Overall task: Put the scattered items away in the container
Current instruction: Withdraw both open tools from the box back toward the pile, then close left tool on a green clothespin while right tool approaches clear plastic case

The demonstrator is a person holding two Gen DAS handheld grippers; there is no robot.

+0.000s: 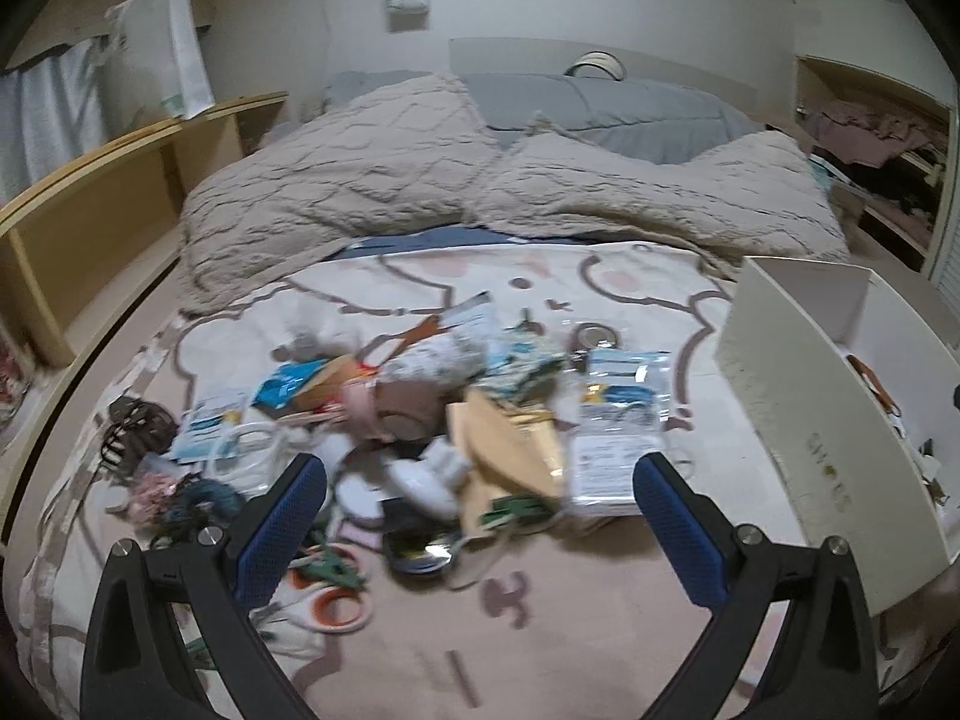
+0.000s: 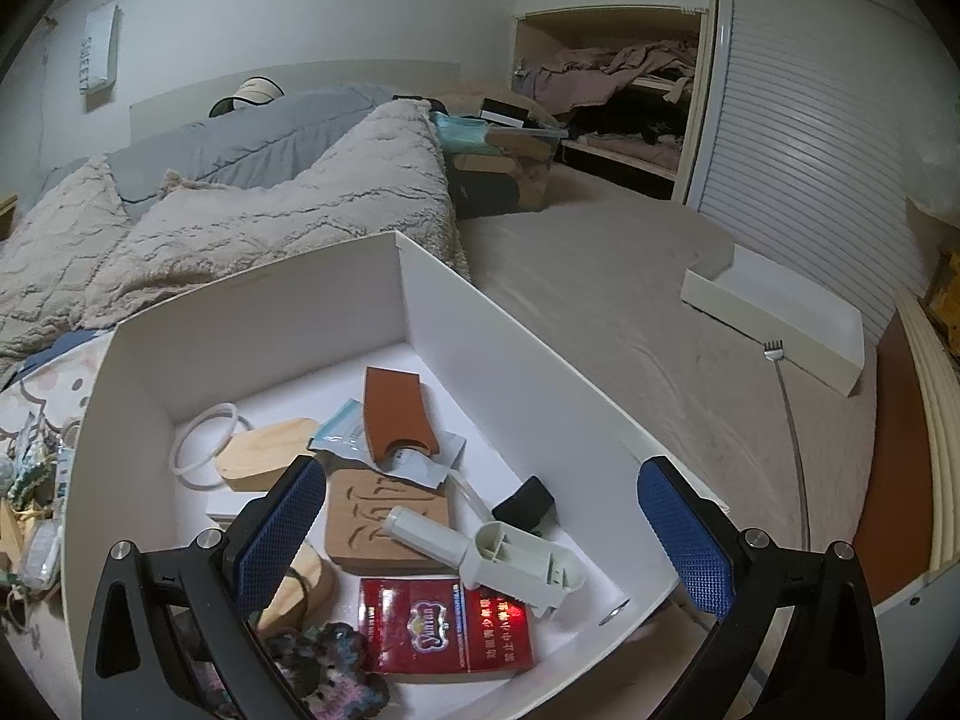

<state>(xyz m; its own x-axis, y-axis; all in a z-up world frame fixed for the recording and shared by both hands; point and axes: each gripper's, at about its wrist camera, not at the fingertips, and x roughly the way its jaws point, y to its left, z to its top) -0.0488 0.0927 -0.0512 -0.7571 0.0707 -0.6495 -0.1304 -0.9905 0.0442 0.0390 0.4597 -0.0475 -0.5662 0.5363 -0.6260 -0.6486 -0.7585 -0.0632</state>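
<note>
L claw (image 1: 480,501): jaws spread wide, nothing btwn them, blue ribbed pads (image 1: 288,522) facing inward, black arms angling out toward the cam. Tilted fwd and down, held in the air, touching nothing.

R claw (image 2: 483,507): same config, jaws wide apart and empty, blue pads (image 2: 687,534) clean, pointing fwd and down, not in contact w/ anything. No hand or sleeve visible in either view.

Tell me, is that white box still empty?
No. The white box already holds things, among them a red packet and a white ring.
</note>
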